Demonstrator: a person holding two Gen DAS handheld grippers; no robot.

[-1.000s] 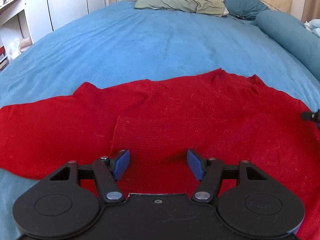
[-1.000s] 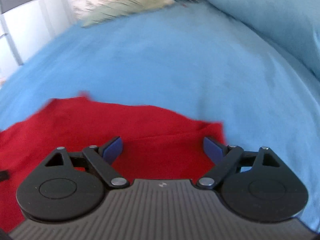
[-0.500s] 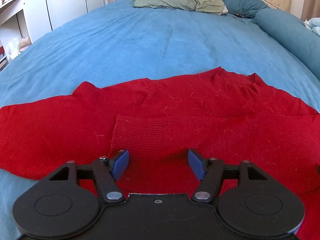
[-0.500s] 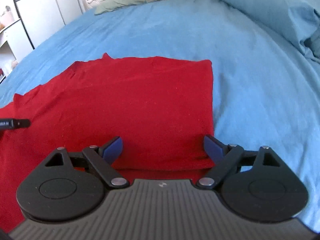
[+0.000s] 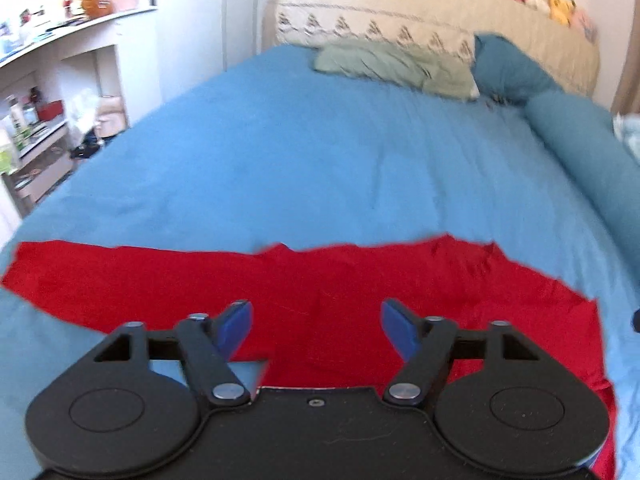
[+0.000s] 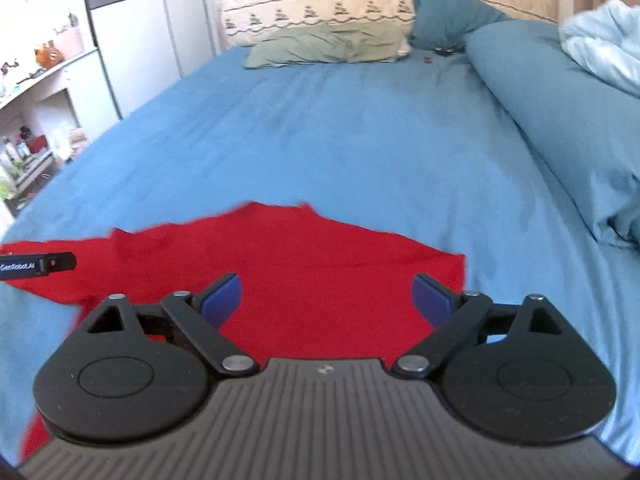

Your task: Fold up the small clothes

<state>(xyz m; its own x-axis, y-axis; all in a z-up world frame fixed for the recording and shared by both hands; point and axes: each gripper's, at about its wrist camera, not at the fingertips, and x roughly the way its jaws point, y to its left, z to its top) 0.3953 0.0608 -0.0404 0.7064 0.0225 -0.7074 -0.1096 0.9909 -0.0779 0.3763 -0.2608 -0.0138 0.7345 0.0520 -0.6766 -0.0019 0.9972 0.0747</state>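
Both my grippers, left (image 5: 316,330) and right (image 6: 326,300), fingers spread, gripping nothing, above red garment (image 5: 340,304) on bed (image 5: 320,160); contact unclear, frames blurred.

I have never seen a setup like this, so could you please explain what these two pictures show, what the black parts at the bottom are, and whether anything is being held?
Each picture comes from a camera mounted on a hand-held two-finger gripper, looking forward along its fingers. The black parts with blue pads are those tools: the left gripper in one view, the right gripper in the other. Both are open and hold nothing. Ahead lies a red garment, spread on a bed with a blue sheet. Pillows sit at the far end.
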